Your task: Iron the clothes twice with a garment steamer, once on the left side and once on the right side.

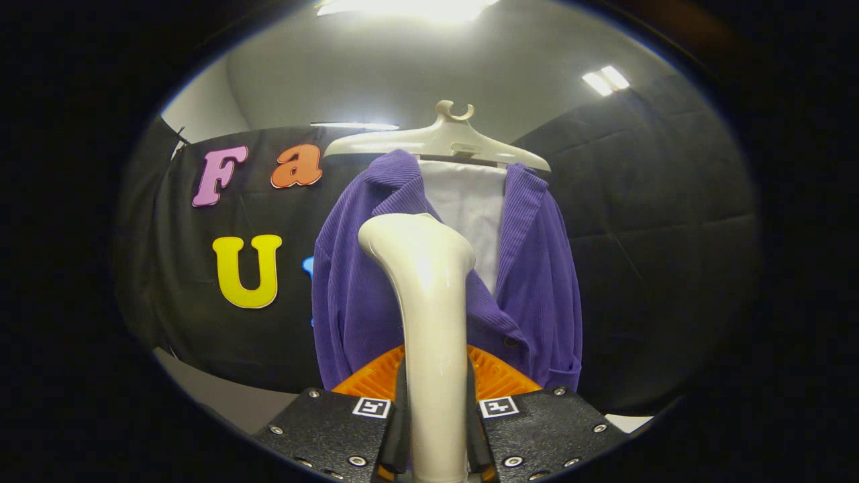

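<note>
I am clamping my gripper (435, 429) on the handle of the garment steamer (429, 322), both fingers pressing its sides. Its head is rising ahead of me, covering part of the purple jacket (537, 282) hanging just beyond on a pale hanger (439, 139). A white cloth (470, 208) is showing between the lapels.

1 steamer (429, 302), 1 purple jacket (537, 282), 1 hanger (443, 141), 2 ceiling lights (606, 79).

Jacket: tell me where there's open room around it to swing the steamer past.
Open room lies either side of the purple jacket, against the black wall, wider beside its pocket side. Crowded: the steamer, clamped in the gripper, stands directly before the jacket's front.
</note>
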{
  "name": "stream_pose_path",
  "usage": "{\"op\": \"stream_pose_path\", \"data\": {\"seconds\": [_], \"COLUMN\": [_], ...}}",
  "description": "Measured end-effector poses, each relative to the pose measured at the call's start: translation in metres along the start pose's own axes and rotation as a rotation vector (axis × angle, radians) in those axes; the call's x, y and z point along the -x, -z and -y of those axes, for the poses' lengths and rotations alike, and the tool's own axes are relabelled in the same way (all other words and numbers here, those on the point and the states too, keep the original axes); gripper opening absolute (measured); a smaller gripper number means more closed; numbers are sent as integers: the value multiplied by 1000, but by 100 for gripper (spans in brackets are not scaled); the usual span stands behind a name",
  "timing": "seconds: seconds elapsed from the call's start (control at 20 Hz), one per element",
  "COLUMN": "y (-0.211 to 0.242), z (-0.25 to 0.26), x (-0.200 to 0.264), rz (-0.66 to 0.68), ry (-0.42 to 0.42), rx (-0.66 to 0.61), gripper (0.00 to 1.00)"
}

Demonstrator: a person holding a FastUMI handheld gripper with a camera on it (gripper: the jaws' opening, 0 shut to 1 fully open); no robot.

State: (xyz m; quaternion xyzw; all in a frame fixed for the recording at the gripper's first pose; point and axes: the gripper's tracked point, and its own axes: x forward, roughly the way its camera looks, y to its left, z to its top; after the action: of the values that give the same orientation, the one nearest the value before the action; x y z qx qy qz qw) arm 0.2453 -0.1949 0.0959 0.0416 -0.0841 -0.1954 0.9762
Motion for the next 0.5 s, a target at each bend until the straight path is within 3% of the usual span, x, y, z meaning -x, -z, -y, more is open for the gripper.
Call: {"op": "stream_pose_path", "data": {"seconds": [0.5], "y": [51], "z": [1], "x": [1], "rz": [-66], "ry": [10], "rx": [-16], "gripper": [33]}}
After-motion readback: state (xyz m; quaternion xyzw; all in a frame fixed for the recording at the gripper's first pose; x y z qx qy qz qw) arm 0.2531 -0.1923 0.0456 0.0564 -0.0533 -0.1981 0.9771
